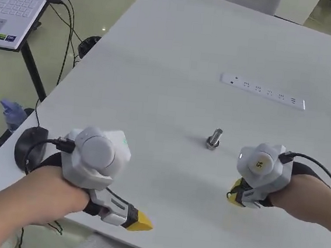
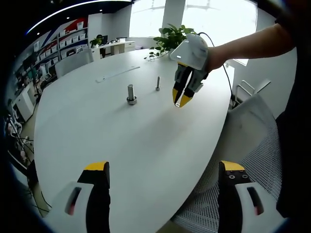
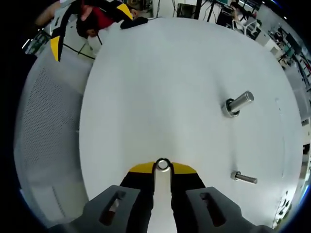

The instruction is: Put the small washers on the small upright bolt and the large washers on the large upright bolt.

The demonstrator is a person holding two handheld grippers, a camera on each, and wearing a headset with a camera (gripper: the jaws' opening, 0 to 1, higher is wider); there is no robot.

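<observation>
The large upright bolt point(image 1: 214, 139) stands mid-table with a washer at its foot, seen also in the left gripper view point(image 2: 131, 93) and the right gripper view point(image 3: 236, 104). Beyond it is the small bolt point(image 2: 158, 83), thin and bare point(image 3: 244, 178). My right gripper point(image 3: 163, 167) is shut on a metal washer point(image 3: 163, 165), held low over the table to the right of the large bolt point(image 1: 236, 196) point(image 2: 180, 101). Near the table's front edge my left gripper point(image 2: 164, 166) stands open with nothing between its jaws point(image 1: 138, 221).
A white power strip point(image 1: 262, 90) lies at the back of the table. A laptop point(image 1: 16, 4) sits on a stand off the left side, with cables below. A grey mesh chair point(image 2: 243, 145) stands at the near edge. A plant point(image 2: 170, 36) is at the far end.
</observation>
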